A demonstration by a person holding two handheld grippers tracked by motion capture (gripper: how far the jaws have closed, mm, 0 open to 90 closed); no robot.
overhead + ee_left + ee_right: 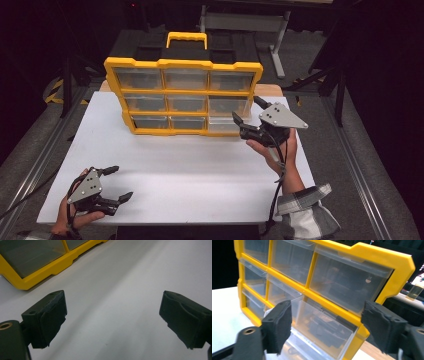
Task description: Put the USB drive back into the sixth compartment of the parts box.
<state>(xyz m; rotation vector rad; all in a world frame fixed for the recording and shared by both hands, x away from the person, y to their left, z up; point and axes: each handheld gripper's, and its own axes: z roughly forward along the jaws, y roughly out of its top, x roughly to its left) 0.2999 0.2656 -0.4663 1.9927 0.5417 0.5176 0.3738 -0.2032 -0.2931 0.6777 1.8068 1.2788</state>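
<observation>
Bottom-right drawer (322, 337) ajar, right gripper view

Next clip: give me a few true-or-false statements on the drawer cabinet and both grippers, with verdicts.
1. The yellow drawer cabinet stands upright on the white table. True.
2. The right gripper is at the cabinet's lower right drawers. True.
3. The left gripper grips a drawer. False: it is open over bare table, apart from the cabinet.
4. The cabinet holds four drawers. False: nine, in three rows of three.
5. The right gripper's jaws are shut. False: they stand apart.
</observation>
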